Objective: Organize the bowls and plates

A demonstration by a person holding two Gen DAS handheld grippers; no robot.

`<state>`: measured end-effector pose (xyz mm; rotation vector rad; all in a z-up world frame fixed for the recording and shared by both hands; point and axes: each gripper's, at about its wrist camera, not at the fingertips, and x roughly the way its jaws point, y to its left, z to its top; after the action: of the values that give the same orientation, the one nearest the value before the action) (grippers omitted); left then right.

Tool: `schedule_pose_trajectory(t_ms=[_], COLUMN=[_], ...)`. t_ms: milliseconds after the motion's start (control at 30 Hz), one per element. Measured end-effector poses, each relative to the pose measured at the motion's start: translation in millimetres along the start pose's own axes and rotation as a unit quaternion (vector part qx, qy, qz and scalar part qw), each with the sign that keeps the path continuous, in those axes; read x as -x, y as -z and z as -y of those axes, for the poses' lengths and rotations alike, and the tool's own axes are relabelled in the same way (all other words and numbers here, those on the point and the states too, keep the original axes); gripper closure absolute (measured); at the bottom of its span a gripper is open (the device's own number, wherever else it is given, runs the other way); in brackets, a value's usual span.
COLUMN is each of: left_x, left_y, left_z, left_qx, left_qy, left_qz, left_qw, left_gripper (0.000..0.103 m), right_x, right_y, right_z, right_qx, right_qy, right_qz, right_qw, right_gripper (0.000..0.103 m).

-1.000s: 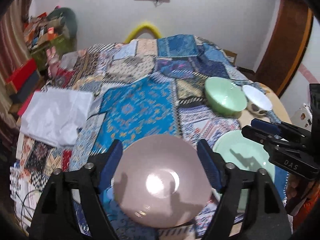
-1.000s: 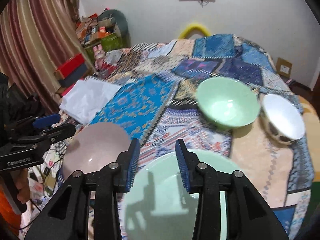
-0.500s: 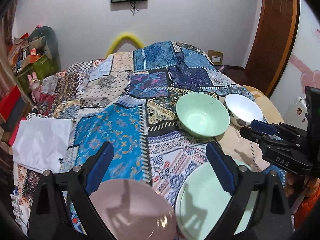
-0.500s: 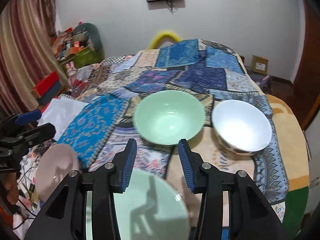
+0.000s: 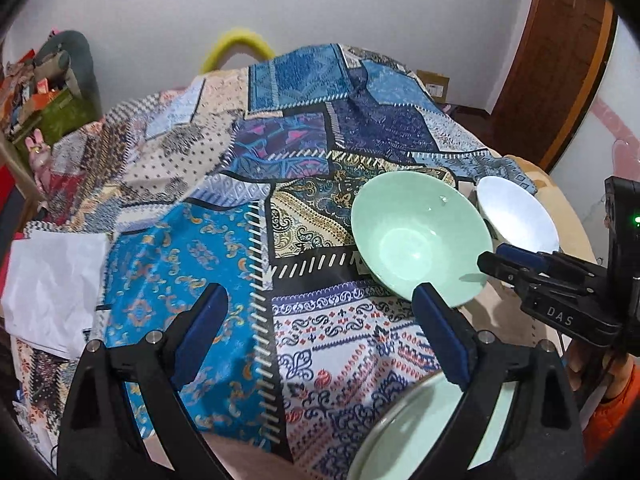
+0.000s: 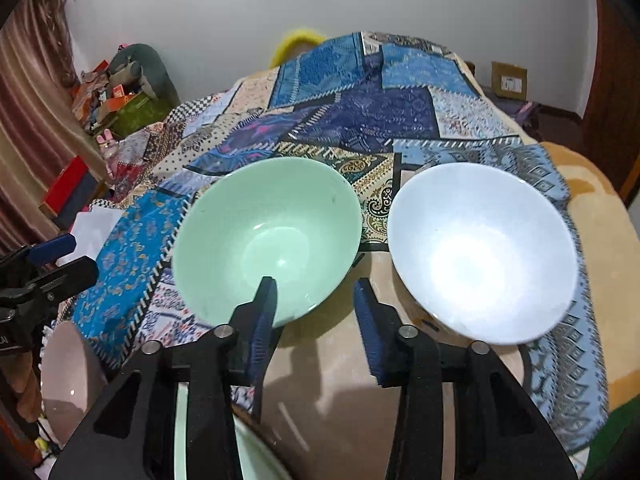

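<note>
Even, moderately bright indoor light from overhead, bright glare in the white bowl [image 6: 482, 252], softer sheen inside the green bowl [image 6: 266, 242], gripper shadows on the tan blanket [image 6: 332, 364], strong fisheye bending with black vignetted corners, slight blur toward the edges

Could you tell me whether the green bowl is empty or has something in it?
Empty: the green bowl stands upright on the quilt, and its bare glazed bottom shows in both views.

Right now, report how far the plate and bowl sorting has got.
Nothing looks stacked yet. The green bowl and white bowl sit side by side, apart; the green plate and pink plate lie separately. Both tongs, left and right, are open and empty; the right points between the bowls. All grouping remains.
</note>
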<state>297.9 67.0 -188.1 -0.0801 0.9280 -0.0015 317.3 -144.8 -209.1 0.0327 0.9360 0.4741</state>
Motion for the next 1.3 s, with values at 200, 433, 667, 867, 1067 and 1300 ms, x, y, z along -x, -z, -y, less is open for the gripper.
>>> schedule_pose_trajectory(t_ms=[200,433,667,867,1067,1300], left_x=[-25.8,-50.7,-75.9,-91.6,-100.2,-105.4], left_y=[-9.3,-17.7,-20.7,-20.3,-20.4,-21.2], left_z=[-5.7,-1.6,0.6,2.6,7.2,12.5], left_qx=[0.017,0.009,0.011,0.011,0.005,0.003], left_qy=[0.018,0.027,0.039,0.041,0.045,0.059], left_qz=[-0.023,-0.045,-0.079,-0.098,-0.112,-0.119], left_qw=[0.9994,0.9986,0.9961,0.9942,0.9926,0.9911], left_gripper=[0.018,0.031,0.041,0.046,0.056,0.077], right_x=[-17.6,-29.1,-32.8,-38.4,-45.1,-50.6], right_y=[-2.0,-5.4,-8.4,-13.6,-20.0,-26.0], right_z=[6.2,1.1,-3.1,-4.7,-3.7,-2.5], right_qx=[-0.007,0.007,0.037,0.053,0.048,0.033], right_qy=[-0.006,-0.004,-0.017,-0.039,-0.041,-0.047], right_qz=[-0.018,-0.023,-0.032,-0.051,-0.064,-0.067], right_qw=[1.000,1.000,0.999,0.997,0.996,0.996], right_gripper=[0.073,0.076,0.077,0.077,0.078,0.078])
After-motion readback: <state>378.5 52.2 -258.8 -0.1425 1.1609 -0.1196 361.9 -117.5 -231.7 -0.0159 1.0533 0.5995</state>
